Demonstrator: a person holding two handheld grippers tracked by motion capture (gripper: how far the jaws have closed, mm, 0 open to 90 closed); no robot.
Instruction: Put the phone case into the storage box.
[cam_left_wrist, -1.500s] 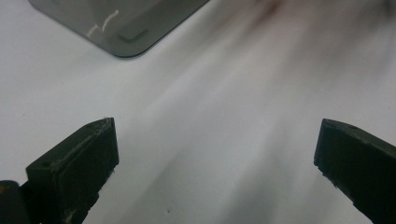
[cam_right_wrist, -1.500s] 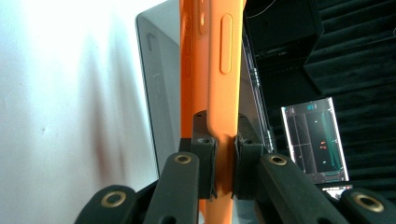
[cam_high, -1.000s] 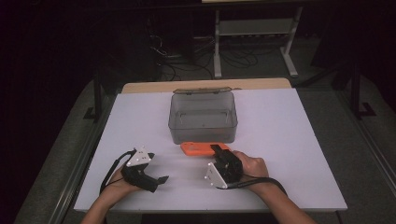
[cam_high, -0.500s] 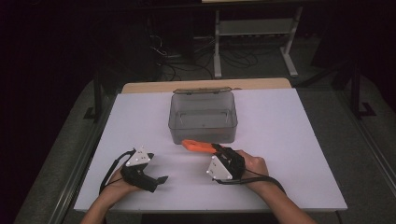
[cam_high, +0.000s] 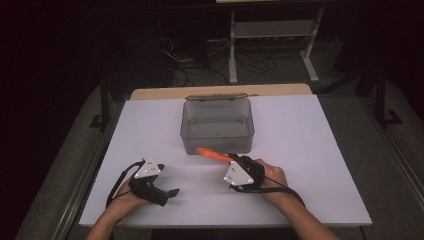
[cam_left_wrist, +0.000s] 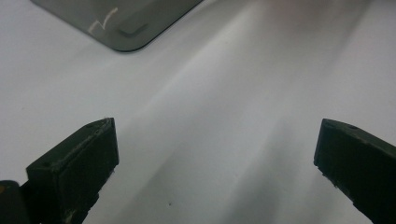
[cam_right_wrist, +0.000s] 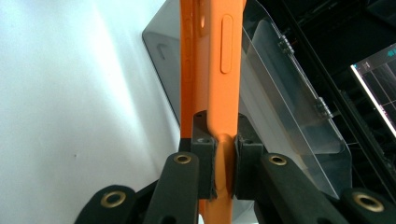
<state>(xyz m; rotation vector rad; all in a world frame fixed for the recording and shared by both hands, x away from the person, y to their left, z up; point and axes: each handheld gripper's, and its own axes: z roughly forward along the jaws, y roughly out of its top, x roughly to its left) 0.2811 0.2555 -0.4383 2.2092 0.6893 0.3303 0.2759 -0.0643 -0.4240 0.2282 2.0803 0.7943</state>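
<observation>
An orange phone case (cam_high: 212, 154) is pinched on its edge by my right gripper (cam_high: 231, 159), just in front of the grey see-through box (cam_high: 217, 125). In the right gripper view the case (cam_right_wrist: 217, 70) stands edge-on between the shut pads (cam_right_wrist: 201, 158) and points toward the box (cam_right_wrist: 280, 107) and its open lid. My left gripper (cam_high: 171, 192) rests on the white table (cam_high: 310, 150) at the front left. Its jaws stand wide apart over bare table (cam_left_wrist: 215, 154), with the box's corner (cam_left_wrist: 121, 21) farther off.
The box stands mid-table with its lid hinged open at the back. A wooden strip (cam_high: 280, 90) edges the far side of the table. Beyond it are a metal stand (cam_high: 272, 35) and cables on a dark floor.
The right gripper has turned a little with the orange case, whose far end has swung and lifted toward the box's front wall. The left gripper has stayed put.
</observation>
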